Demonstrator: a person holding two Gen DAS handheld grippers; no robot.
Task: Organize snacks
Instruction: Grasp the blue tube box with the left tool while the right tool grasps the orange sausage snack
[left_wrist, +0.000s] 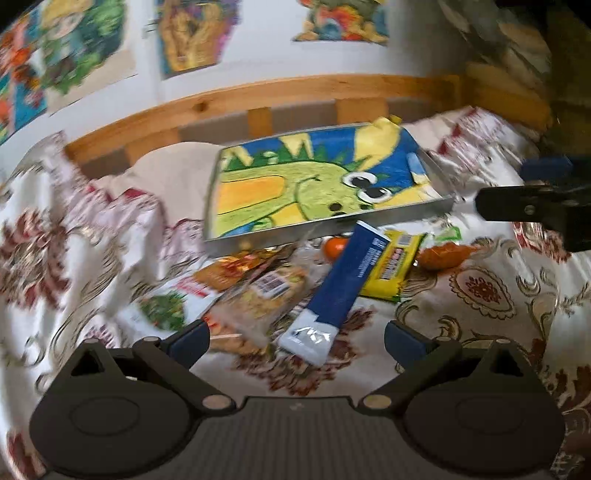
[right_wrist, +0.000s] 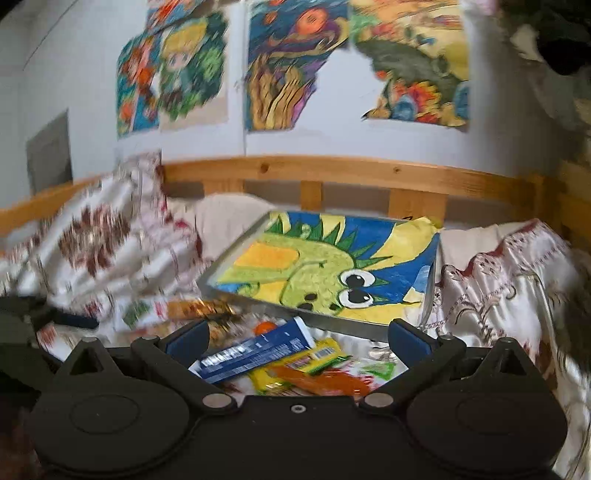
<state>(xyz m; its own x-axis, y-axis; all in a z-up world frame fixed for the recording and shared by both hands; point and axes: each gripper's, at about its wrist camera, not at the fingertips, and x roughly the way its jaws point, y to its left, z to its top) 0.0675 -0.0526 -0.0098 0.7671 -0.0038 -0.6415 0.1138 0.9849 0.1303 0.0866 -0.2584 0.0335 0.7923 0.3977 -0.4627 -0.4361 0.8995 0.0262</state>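
Several snack packets lie in a heap on the patterned bedspread (left_wrist: 480, 295). A long blue packet (left_wrist: 347, 284) lies on top, next to a yellow packet (left_wrist: 391, 269), an orange packet (left_wrist: 443, 254) and a clear bag of biscuits (left_wrist: 266, 295). Behind them stands a metal tray (left_wrist: 436, 206) lined with a green dragon drawing. My left gripper (left_wrist: 295, 338) is open and empty, just in front of the heap. My right gripper (right_wrist: 295, 338) is open and empty above the blue packet (right_wrist: 251, 354), the yellow packet (right_wrist: 306, 362) and the tray (right_wrist: 221, 273). The right gripper also shows in the left wrist view (left_wrist: 524, 206).
A wooden bed rail (left_wrist: 295, 92) runs behind the tray. Colourful drawings (right_wrist: 303, 66) hang on the white wall. A white packet with a green picture (left_wrist: 166, 302) and a gold wrapper (left_wrist: 240, 266) lie at the heap's left. The left gripper shows at the left edge of the right wrist view (right_wrist: 44, 317).
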